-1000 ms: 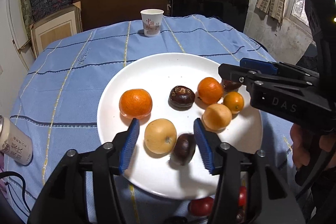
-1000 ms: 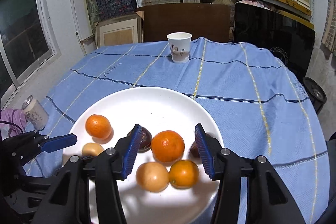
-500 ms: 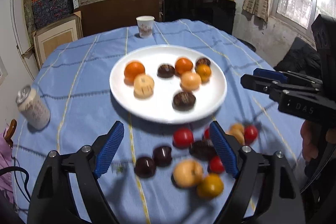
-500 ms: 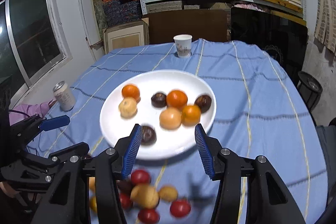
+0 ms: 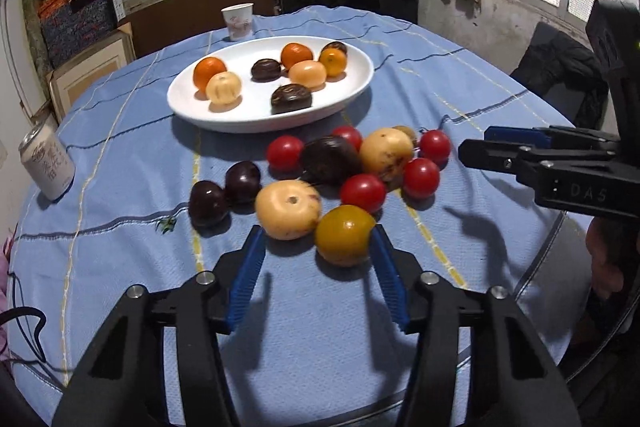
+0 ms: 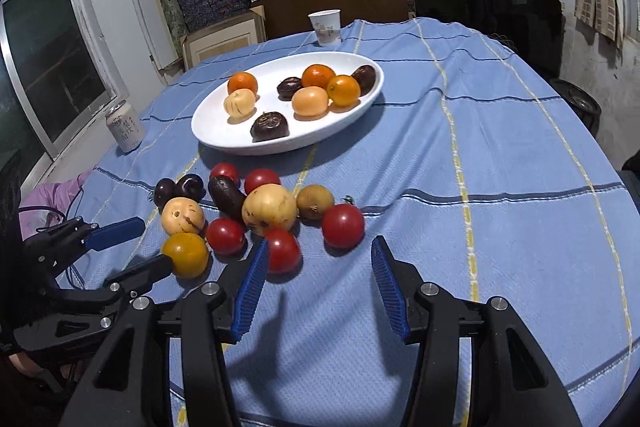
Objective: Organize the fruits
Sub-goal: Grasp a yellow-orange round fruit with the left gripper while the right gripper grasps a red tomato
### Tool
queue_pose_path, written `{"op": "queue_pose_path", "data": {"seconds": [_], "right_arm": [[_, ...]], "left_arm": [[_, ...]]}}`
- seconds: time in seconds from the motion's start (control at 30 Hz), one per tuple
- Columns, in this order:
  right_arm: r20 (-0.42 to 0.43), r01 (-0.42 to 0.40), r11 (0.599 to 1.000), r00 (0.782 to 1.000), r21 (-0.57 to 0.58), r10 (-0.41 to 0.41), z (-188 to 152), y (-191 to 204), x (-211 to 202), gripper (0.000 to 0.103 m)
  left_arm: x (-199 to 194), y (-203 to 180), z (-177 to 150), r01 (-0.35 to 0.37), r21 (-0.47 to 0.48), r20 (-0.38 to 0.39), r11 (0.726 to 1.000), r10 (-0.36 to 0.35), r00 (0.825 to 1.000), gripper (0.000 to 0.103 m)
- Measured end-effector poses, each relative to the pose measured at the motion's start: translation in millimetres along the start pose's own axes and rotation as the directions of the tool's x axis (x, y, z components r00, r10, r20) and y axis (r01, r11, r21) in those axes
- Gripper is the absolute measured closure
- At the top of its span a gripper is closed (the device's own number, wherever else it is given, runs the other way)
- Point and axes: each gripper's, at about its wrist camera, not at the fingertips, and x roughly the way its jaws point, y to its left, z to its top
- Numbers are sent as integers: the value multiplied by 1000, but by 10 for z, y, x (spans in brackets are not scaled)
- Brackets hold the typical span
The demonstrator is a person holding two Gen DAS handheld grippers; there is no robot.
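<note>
A white plate (image 5: 352, 95) (image 6: 208, 131) at the middle of the blue-clothed table holds several oranges, pale fruits and dark fruits. Nearer to me lies a loose pile: red tomatoes (image 5: 363, 193), dark plums (image 5: 208, 203), a pale yellow fruit (image 5: 288, 209) and an orange-yellow fruit (image 5: 345, 235) (image 6: 186, 255). My left gripper (image 5: 317, 235) is closing. The orange-yellow fruit sits between its tips by the right finger, and the left pad is clear of it. My right gripper (image 6: 319, 251) (image 5: 480, 147) stands open over bare cloth, with a red tomato (image 6: 343, 225) just past its tips.
A paper cup (image 5: 238, 21) (image 6: 326, 27) stands behind the plate. A drinks can (image 5: 48, 163) (image 6: 125, 127) stands at the table's left edge. Shelves of boxes and a dark panel fill the back. A hand (image 5: 604, 259) holds the right gripper.
Both grippers drew back from over the plate toward the near side of the table, bringing the loose fruit pile into view. The left jaws widened, then narrowed around the orange-yellow fruit.
</note>
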Motion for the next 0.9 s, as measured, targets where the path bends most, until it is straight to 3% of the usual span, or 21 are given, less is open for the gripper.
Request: {"op": "queue_pose_path", "data": {"seconds": [0.13,0.27,0.3,0.33,0.37,0.5,0.63,0.73,0.9], "right_arm": [[7,7,1000,1000,13,-7,4,-50,-33,50],[5,11,1000,1000,10,-11,3,-60,-12,50],[4,11,1000,1000,10,-11,0,-66,-3,50],[1,11,1000,1000,11,-11,1,-74,9,50],[-2,11,1000,1000,12,-11,-5,-83,18,50],[-27,10,1000,1000,15,-9,-21,-99,80,50],[-47,-33,998,998,-48,31,-37,55,109,50],[-72,-70,991,995,-110,62,-42,237,181,50],[-114,-93,990,990,-102,82,-7,320,364,56]], "left_arm": [[108,-80,-3,60,-16,-35,998,-60,998,49],[219,-105,12,74,-24,-54,997,-75,996,49],[235,-102,18,80,-26,-58,997,-81,995,50],[236,-105,19,86,-25,-56,996,-88,995,59],[222,-114,15,104,-21,-43,994,-104,994,65],[106,-42,-5,111,-57,29,992,-110,994,66],[-39,203,-25,144,-175,127,974,-122,984,66],[2,328,-20,159,-242,117,957,-134,984,66],[0,240,-9,131,-199,105,971,-112,988,65]]}}
